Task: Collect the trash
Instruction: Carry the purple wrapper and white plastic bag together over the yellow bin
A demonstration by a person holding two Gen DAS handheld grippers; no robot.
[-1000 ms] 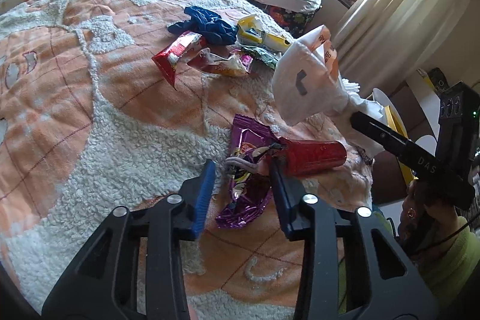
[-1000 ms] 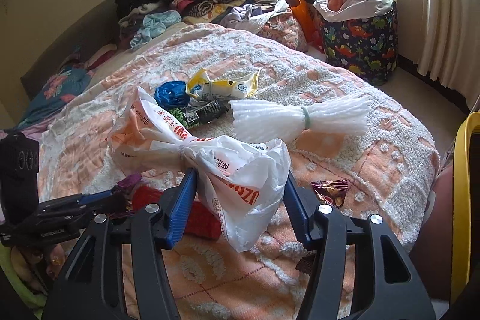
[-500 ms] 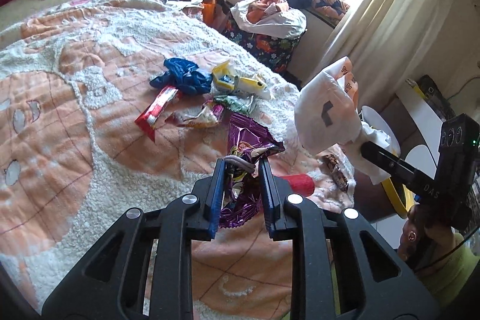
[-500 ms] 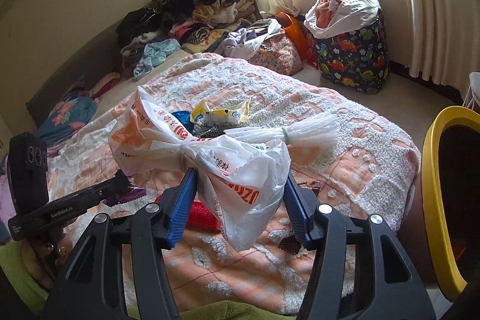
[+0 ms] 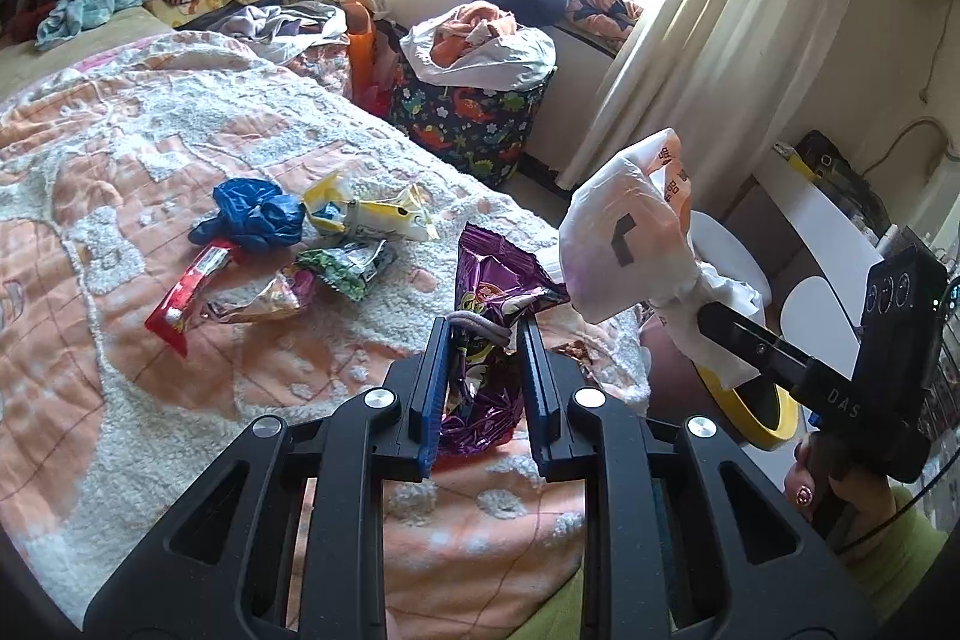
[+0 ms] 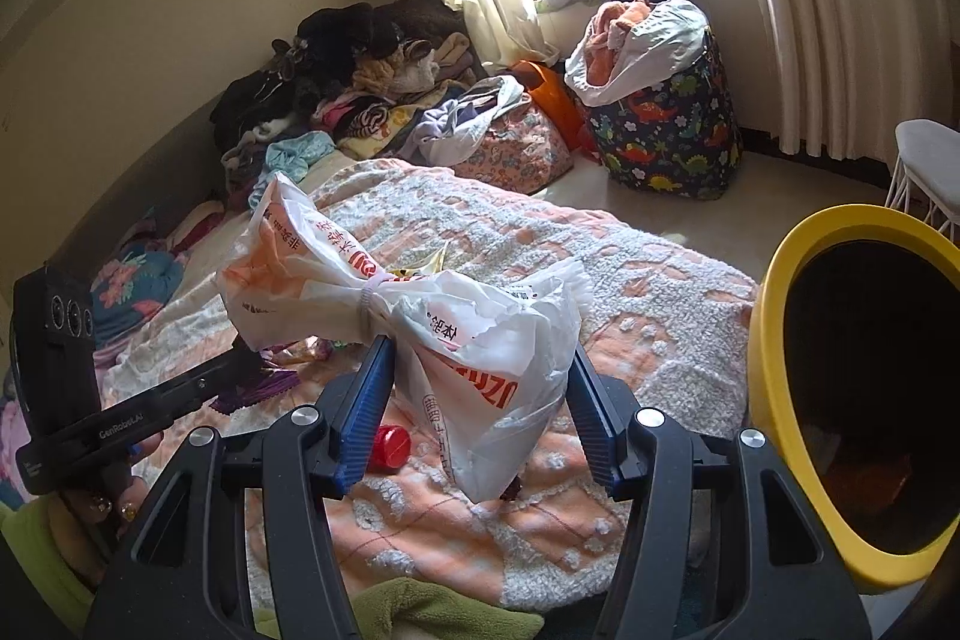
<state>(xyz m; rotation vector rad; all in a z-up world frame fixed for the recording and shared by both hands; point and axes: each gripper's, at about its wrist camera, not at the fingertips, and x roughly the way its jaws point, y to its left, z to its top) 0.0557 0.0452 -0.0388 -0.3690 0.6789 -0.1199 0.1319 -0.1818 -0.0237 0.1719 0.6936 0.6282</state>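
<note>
My left gripper is shut on a crumpled purple foil wrapper, lifted off the orange and white bedspread. My right gripper is shut on a tied white plastic bag with red print, held above the bed; the same white bag shows at the right of the left wrist view. A yellow-rimmed bin with a dark inside stands close at the right. On the bed lie a blue bag, a yellow packet, a green packet, a red wrapper and a red cup.
A dinosaur-print hamper full of clothes stands by the curtains. Clothes are piled along the wall beyond the bed. A white stool is at the far right. A hand holds the other gripper's handle.
My left gripper closed on the purple wrapper and lifted it off the bed. Both grippers rose and swung right, bringing the yellow bin into the right wrist view.
</note>
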